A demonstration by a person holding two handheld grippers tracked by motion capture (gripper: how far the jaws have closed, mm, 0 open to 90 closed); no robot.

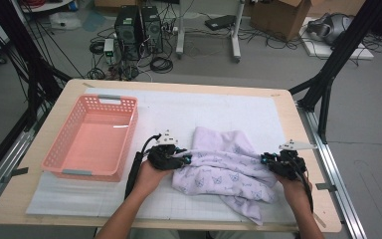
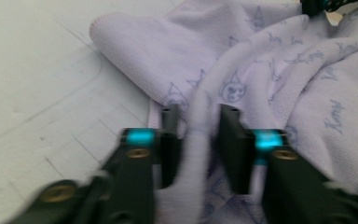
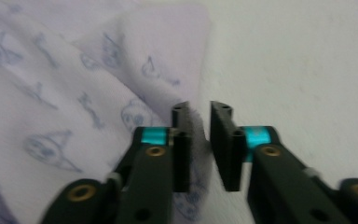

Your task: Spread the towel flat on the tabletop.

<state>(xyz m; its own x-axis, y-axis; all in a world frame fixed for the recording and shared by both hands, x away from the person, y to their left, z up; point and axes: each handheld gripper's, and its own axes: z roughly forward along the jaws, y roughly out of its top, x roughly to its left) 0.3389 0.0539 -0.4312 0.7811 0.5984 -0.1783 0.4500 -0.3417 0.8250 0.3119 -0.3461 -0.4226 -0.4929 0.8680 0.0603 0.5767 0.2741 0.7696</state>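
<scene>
A lilac cloth [image 1: 224, 164] printed with small cartoon faces lies rumpled on the white mat [image 1: 204, 107]. My left gripper [image 1: 186, 158] is at its left edge, pointing right. In the left gripper view its jaws stand apart around a raised fold of the cloth [image 2: 261, 60], so the left gripper [image 2: 200, 112] is open. My right gripper [image 1: 264, 159] is at the cloth's right edge, pointing left. In the right gripper view the cloth [image 3: 51, 70] has its edge lying between the jaws beside the left one, with a gap showing, so the right gripper [image 3: 201, 108] is open.
A pink plastic basket [image 1: 132, 132] with nothing in it stands on the left of the mat. The wooden table [image 1: 306, 149] ends close to the right hand. Computers, cables and boxes lie on the floor beyond the far edge.
</scene>
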